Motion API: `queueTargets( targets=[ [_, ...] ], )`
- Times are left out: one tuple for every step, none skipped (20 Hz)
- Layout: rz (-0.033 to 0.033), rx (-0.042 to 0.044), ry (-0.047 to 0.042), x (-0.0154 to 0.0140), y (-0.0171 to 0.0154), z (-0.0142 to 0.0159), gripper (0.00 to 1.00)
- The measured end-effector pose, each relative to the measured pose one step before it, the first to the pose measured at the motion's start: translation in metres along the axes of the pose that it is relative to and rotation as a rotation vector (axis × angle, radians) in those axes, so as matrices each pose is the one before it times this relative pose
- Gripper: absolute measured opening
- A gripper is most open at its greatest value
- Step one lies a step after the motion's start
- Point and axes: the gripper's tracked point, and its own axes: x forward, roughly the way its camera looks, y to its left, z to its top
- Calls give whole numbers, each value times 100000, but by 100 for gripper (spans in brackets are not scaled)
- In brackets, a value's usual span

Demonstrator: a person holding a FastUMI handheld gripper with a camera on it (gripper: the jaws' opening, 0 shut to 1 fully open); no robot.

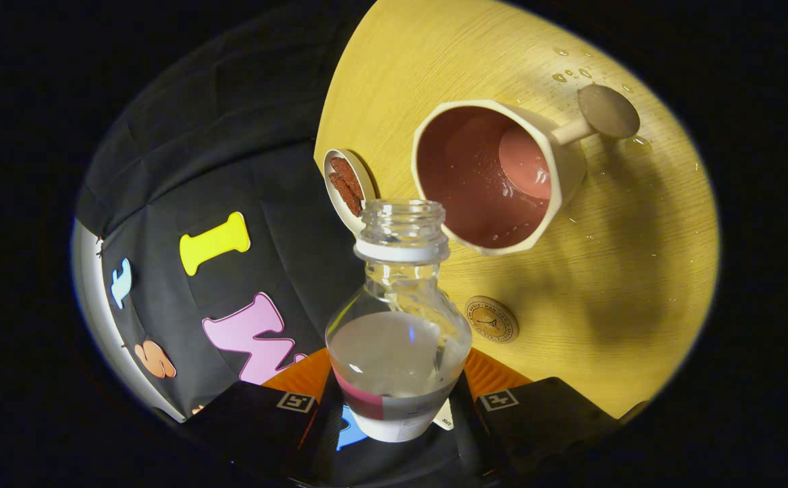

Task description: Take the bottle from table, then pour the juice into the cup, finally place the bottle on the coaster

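While claw (397, 407) seemingly clamps bottle (399, 318), cup (496, 176) just beyond, on table (611, 285)

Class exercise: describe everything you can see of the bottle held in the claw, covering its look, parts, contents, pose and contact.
The bottle is clear plastic with a threaded neck, no cap, a white collar ring and a label around its lower body. Clear liquid fills part of it. The claw is shut on the labelled part, one finger on each side. The bottle's open mouth points toward the cup, close to its rim. Nothing is flowing from the mouth.
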Motion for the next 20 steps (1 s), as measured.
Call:
queueTargets(
  targets=[
    [-160,1349,193,133,87,75,72],
    [-2,1618,368,181,175,-146,72],
    [-44,1630,313,21,152,-56,72],
    [-211,1756,344,130,112,-105,72],
    [-33,1845,171,88,163,-85,72],
    [41,1738,103,116,58,31,72],
    [56,1655,187,66,74,-118,72],
    [-159,1820,598,91,-60,-133,72],
    [-391,2081,709,158,-61,-177,72],
    [-307,2008,462,98,4,-174,72],
    [-145,1684,243,179,-16,-57,73],
    [-55,1404,371,-73,107,-219,72],
    [233,1317,368,-109,104,-78,73],
    [191,1110,275,30,76,-37,73],
    [44,1069,87,41,-31,63,72],
    [-123,1561,-55,-16,-40,168,72],
    [200,2657,-271,-266,201,235,72],
    [760,3102,-431,-221,159,208,73],
    [448,2227,-616,-210,-122,236,73],
    [196,1093,-205,-112,42,185,73]
  ],
)
